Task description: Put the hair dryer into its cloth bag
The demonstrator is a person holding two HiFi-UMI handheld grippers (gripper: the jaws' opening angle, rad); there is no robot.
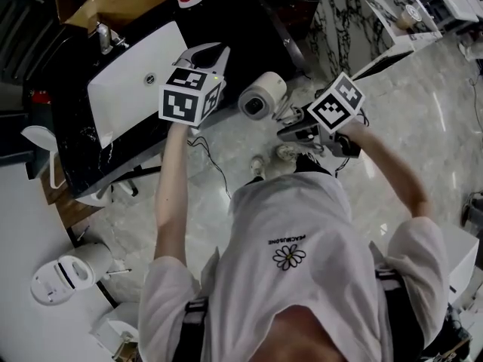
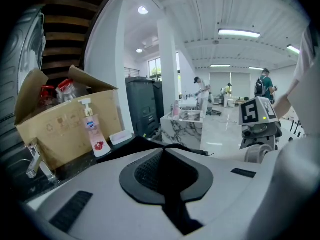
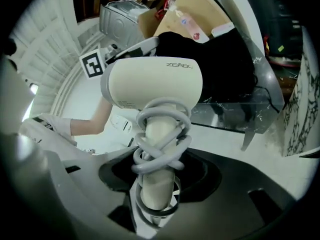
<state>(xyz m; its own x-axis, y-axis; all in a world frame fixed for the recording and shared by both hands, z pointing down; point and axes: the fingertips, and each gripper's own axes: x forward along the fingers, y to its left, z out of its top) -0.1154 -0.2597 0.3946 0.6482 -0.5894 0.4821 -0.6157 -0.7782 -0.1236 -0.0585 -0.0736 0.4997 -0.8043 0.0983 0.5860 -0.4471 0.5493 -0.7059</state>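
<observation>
The white hair dryer [image 3: 155,84] has its grey cord wound round the handle. My right gripper [image 3: 157,194] is shut on that handle, with the dryer's body standing up from the jaws. In the head view the hair dryer [image 1: 260,96] hangs over the floor beside the counter, the right gripper [image 1: 293,127] to its right. The black cloth bag [image 3: 215,59] lies on the dark counter. My left gripper [image 2: 165,151] is shut on a fold of the cloth bag [image 2: 145,144]. In the head view the left gripper [image 1: 207,51] points at the counter's edge.
A white sink [image 1: 139,78] with a faucet [image 2: 37,161] is set in the black counter. A cardboard box [image 2: 60,129] and a pink soap bottle [image 2: 92,131] stand behind the bag. A marble table [image 2: 185,124] and a dark bin [image 2: 142,104] stand further off, people beyond.
</observation>
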